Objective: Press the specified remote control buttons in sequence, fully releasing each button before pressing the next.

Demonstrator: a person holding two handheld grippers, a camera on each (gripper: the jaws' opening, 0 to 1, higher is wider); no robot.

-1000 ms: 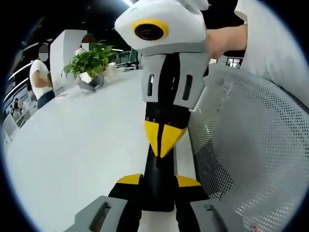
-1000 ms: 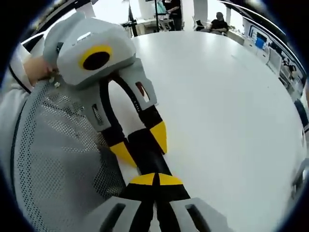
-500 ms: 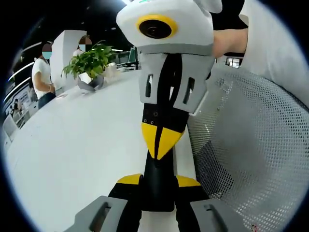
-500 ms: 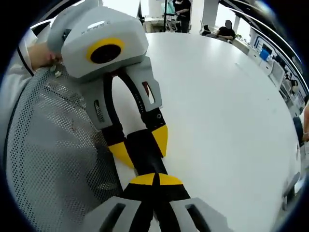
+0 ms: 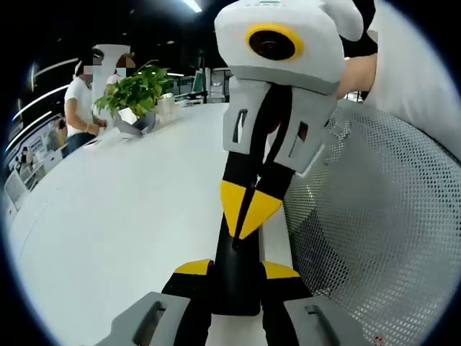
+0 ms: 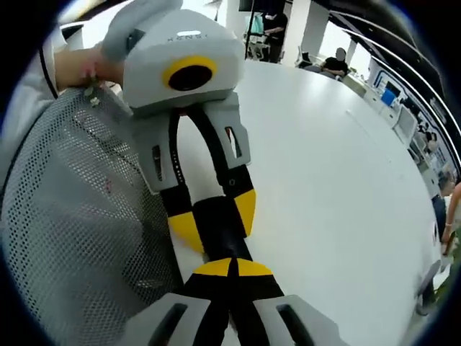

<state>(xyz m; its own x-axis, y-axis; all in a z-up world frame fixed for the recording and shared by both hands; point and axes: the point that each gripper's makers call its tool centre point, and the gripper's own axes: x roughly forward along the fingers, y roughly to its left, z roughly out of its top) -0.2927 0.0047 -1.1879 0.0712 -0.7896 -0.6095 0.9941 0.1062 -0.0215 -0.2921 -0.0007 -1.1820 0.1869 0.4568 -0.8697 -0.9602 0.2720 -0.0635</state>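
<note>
A remote control (image 5: 235, 277) lies on the counter (image 5: 122, 216) beside a mesh chair back (image 5: 374, 231); a potted plant (image 5: 135, 97) stands at the counter's far edge

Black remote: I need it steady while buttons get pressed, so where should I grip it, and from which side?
Grip the black remote across its two long edges near one end, coming in along its length, as the left gripper does. It is a slim bar, so this leaves its top face free for the shut right gripper.
</note>
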